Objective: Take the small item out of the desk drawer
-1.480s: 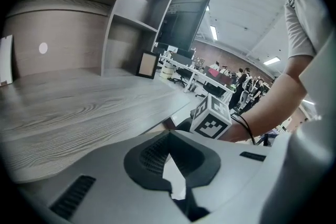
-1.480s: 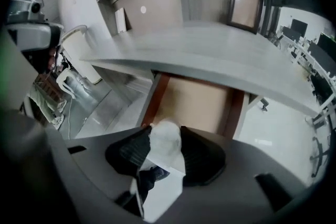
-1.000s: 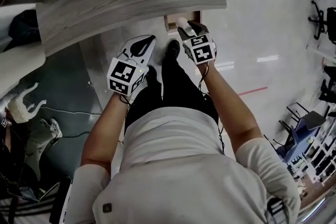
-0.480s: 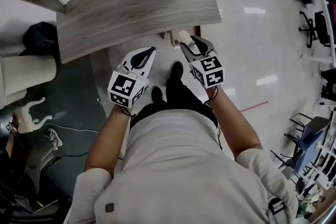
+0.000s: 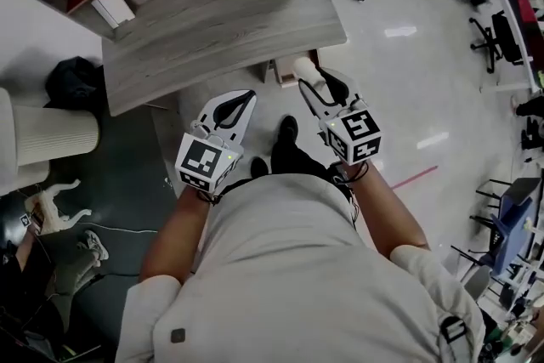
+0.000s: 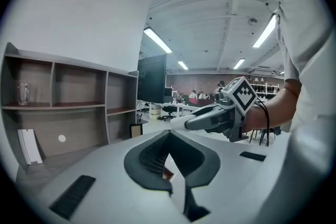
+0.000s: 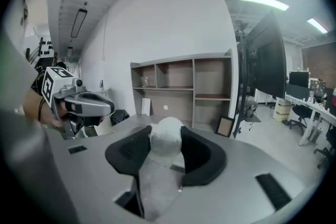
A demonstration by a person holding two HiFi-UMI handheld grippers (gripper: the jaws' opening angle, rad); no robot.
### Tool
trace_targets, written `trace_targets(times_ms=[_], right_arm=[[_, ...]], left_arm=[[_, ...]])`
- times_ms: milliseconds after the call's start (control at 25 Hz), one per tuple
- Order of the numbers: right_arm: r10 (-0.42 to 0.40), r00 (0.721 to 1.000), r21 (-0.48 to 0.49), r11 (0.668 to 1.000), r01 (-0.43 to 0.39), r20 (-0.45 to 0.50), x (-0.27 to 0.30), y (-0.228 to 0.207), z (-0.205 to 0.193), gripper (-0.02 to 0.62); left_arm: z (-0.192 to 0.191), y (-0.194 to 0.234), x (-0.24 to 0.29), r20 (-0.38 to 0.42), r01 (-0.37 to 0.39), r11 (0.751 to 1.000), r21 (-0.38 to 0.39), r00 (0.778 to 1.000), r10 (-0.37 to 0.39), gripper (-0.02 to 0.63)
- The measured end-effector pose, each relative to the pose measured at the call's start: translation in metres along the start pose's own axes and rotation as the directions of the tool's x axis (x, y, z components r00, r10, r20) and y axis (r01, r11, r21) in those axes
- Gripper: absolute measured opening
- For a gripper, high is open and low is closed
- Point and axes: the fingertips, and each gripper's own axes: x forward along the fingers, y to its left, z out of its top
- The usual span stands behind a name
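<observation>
**Item lifted from the drawer.** The step in hand appears to be carrying the small white round-topped item of rough, matt material (image 7: 165, 141) away from the desk. It is best done by keeping the clamp even and low on the body, raising the item well clear of the near edge of the grey wood-grain worktop (image 5: 217, 30), and avoiding any tilt that would let the rounded top slide forward out of the grip. The free gripper is well placed to close the drawer afterwards. Left: the left gripper (image 5: 247, 97) hangs just near of the worktop edge with its fingers brought together at the tips. Nothing lies between the dark ribbed pads, and it touches nothing. Centre: what seems to be the brown-rimmed desk drawer (image 5: 278, 70) shows only as a corner under the worktop's near edge, so its contents cannot be judged. Right: the right gripper (image 5: 314, 81) has its fingers partly spread and clamped on the item, one pad on each flank. The domed top stands out beyond the fingertips, above the floor and just near of the drawer corner. The item is therefore out of the drawer and held in the air.
</observation>
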Motion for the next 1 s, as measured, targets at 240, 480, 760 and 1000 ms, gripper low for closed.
trace_targets(times_ms=[240,480,760,1000], right_arm=[[-0.001,0.996,-0.021,1.000,0.003,0.088,-0.043,0.022,0.023,0.179],[-0.025,0.984,-0.057,0.998,0.036,0.177,-0.076,0.034,0.038,0.179],[-0.019,0.976,-0.062,0.998,0.033,0.217,-0.102,0.047,0.051,0.179],[-0.017,0.974,-0.067,0.997,0.033,0.226,-0.118,0.054,0.055,0.179]], left_arm=[[0.030,-0.017,-0.031,0.074,-0.009,1.000,0.019,0.997,0.007,0.011],[0.044,-0.023,-0.054,0.112,-0.024,0.999,0.024,0.993,0.022,0.011],[0.064,-0.035,-0.070,0.149,-0.031,0.999,0.042,0.989,0.024,0.011],[0.065,-0.048,-0.075,0.151,-0.008,0.999,0.048,0.989,0.001,0.011]])
